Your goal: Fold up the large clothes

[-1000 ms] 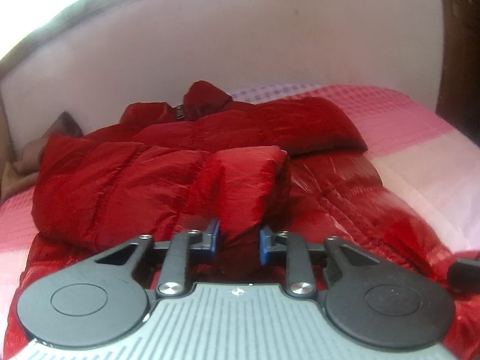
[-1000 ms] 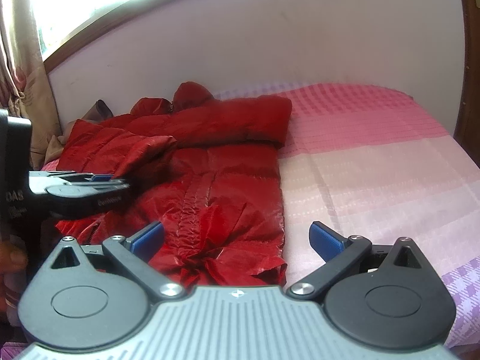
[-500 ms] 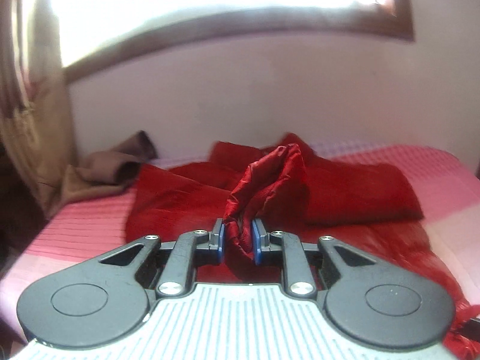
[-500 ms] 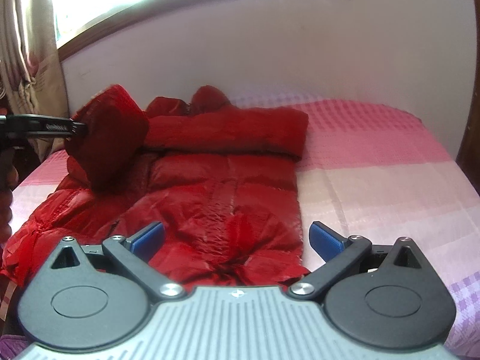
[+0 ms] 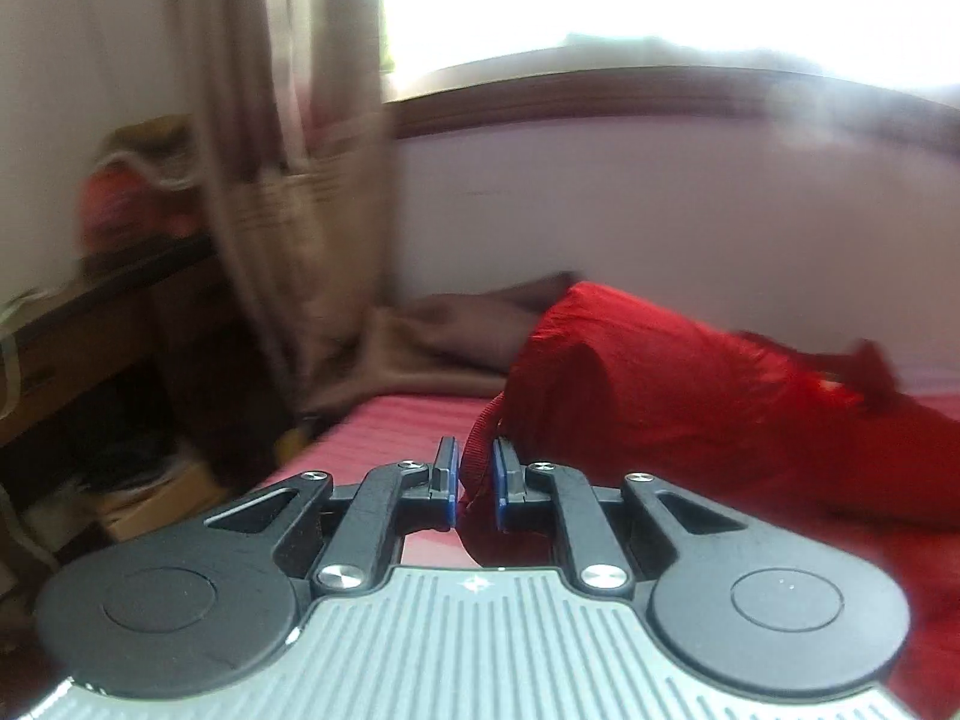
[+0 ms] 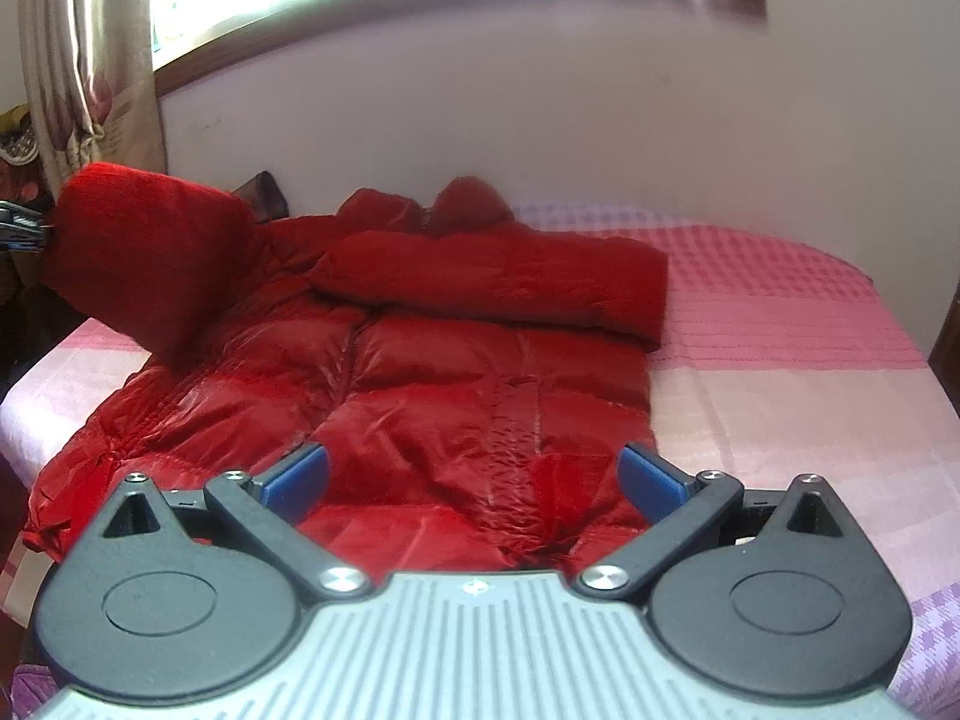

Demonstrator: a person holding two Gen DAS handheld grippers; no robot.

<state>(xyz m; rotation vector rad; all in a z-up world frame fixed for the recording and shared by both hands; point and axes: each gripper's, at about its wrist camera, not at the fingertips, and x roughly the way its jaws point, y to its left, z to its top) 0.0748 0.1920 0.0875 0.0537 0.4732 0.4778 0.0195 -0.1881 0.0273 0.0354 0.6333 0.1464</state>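
Sleeve [image 6: 144, 252] of the red jacket [image 6: 456, 396] on the bed [image 6: 810, 372] was pinched by the left gripper [image 5: 474, 474], its jaws just closed tighter, while the right gripper [image 6: 474, 474] was held wide and empty; laying it across the chest was judged next.

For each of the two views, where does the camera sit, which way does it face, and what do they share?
Left wrist: behind the left claw, shut on the sleeve of the red coat, facing the curtain and window.
Right wrist: behind the open right claw, looking along the bed over the coat toward the wall.
Shared: coat, raised sleeve, curtain.
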